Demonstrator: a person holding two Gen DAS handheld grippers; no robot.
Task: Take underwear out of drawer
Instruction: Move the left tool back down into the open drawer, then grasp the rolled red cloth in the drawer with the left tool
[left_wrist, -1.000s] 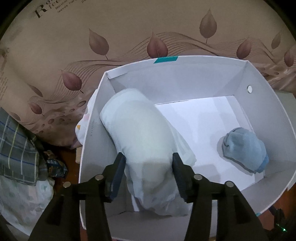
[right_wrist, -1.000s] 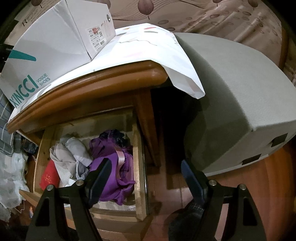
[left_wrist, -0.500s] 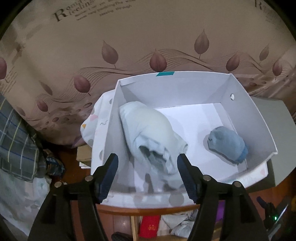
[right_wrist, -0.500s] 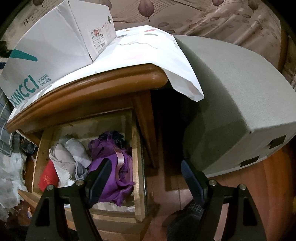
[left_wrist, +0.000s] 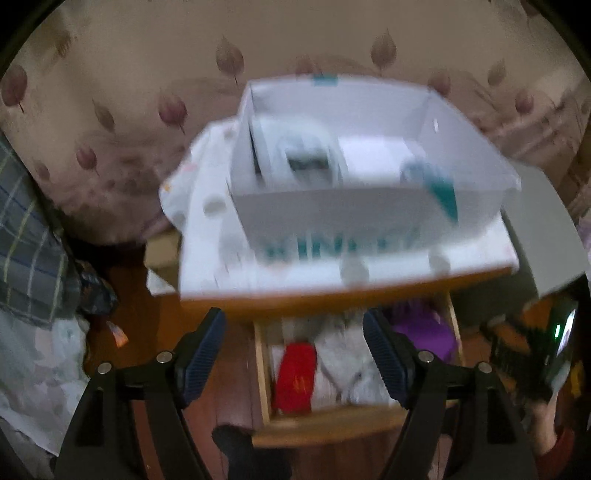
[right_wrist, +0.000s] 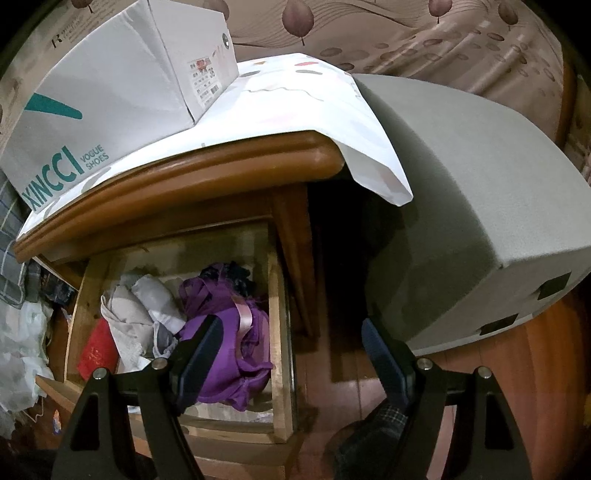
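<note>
The left gripper (left_wrist: 293, 352) is hanging above the open drawer (right_wrist: 279, 317) of the wooden bench (right_wrist: 207, 173). Its fingers (left_wrist: 384, 356) are spreading wider, and nothing is between them. The left view is blurred. The right gripper (right_wrist: 284, 360) is hovering over the right side of the drawer, with its fingers (right_wrist: 199, 350) standing wide apart and pinching nothing. The underwear (right_wrist: 225, 332) is lying in the drawer: a purple piece at the right side, grey and beige pieces (right_wrist: 147, 310) in the middle, a red piece (right_wrist: 96, 350) at the left side. A white shoe box (right_wrist: 122, 88) is standing on the bench top near its left edge, on a white sheet (right_wrist: 332, 122). In the box, pale (left_wrist: 295, 155) and blue (left_wrist: 417, 171) bundles are lying.
</note>
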